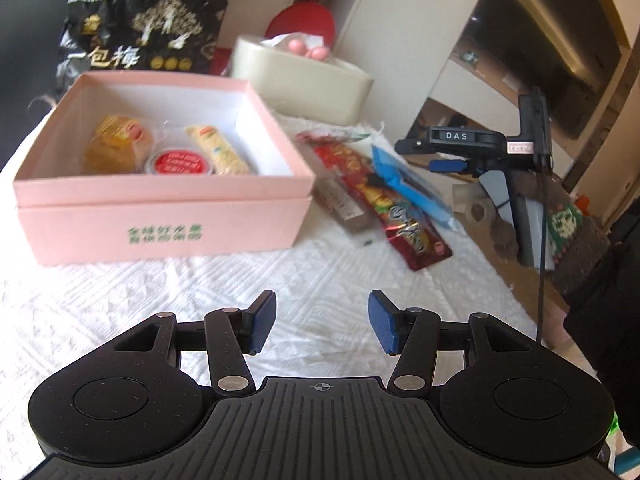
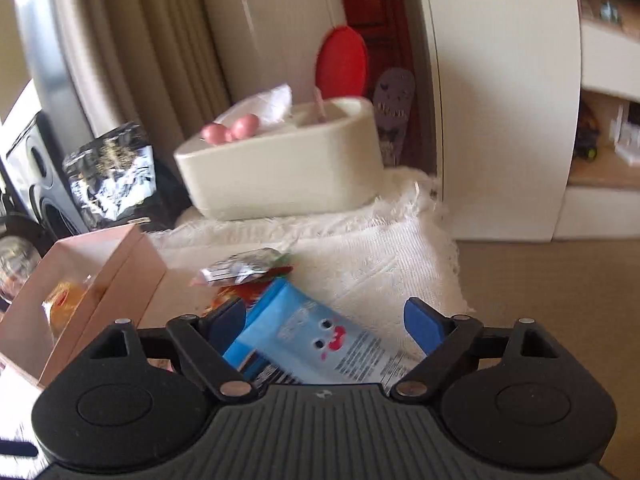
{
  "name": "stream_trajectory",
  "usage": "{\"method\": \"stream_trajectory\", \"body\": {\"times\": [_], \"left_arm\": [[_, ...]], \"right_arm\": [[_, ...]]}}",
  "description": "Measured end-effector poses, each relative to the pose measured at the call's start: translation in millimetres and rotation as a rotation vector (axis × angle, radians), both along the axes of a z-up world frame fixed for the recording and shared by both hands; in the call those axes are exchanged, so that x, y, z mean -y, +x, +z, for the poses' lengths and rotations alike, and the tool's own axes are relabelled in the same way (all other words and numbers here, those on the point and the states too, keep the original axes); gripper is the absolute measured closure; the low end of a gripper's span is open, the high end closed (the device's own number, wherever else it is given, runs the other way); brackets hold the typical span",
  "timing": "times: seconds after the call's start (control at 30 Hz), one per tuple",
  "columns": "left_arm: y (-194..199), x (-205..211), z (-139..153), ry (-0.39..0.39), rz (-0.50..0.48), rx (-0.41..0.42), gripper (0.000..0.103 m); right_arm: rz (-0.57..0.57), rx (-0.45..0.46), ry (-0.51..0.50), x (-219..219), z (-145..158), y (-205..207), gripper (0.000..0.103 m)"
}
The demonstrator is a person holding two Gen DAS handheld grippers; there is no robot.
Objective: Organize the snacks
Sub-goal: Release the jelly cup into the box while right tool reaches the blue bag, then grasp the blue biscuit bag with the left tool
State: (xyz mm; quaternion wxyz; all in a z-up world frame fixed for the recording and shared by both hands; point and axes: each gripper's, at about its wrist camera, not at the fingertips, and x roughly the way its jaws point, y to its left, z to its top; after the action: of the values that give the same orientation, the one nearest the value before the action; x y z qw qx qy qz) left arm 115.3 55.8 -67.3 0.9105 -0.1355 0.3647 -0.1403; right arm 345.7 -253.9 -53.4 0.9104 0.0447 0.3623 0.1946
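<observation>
An open pink box [image 1: 160,208] stands on a white quilted cloth [image 1: 240,280]. It holds a yellow pastry [image 1: 116,140], a red-lidded cup [image 1: 176,164] and a yellow wrapped bar [image 1: 218,148]. To its right lie a red snack packet [image 1: 384,200], a brown bar [image 1: 340,204] and a blue packet [image 1: 412,184]. My left gripper [image 1: 322,322] is open and empty above the cloth. My right gripper [image 2: 326,326] is open, its fingers on either side of the blue packet [image 2: 316,340]. It also shows in the left wrist view [image 1: 452,148].
A black snack bag [image 1: 140,32] stands behind the box. A cream tissue holder [image 1: 300,76] with pink balls sits at the back. A red paddle [image 2: 342,62] leans against the wall. The cloth's right edge drops to a tan floor [image 2: 520,300].
</observation>
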Motion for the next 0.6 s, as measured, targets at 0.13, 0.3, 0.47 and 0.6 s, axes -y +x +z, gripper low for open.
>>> {"method": "stream_trajectory", "body": {"times": [0.13,0.3,0.47,0.6], "left_arm": [[-2.2,-10.1,-5.7,-0.014,0.024,-0.022,0.047],[5.9,-12.7,-13.8,-0.049,0.037,-0.047,0.047],[5.0,-3.2,-12.3,-0.065,-0.007,-0.045,0.047],[1.9,1.2,-8.9,-0.079,-0.026,-0.037,0.047]], "right_arm": [[-0.013,-0.121,0.050,11.0,-18.3,14.8,0.017],[0.127,-0.220,0.194,8.5,-16.9,-27.8,0.016],[0.244,-0.228,0.111,-19.9,-12.8,-83.1,0.016],[0.346,-0.204,0.070,-43.4,-12.5,-118.5,0.023]]}}
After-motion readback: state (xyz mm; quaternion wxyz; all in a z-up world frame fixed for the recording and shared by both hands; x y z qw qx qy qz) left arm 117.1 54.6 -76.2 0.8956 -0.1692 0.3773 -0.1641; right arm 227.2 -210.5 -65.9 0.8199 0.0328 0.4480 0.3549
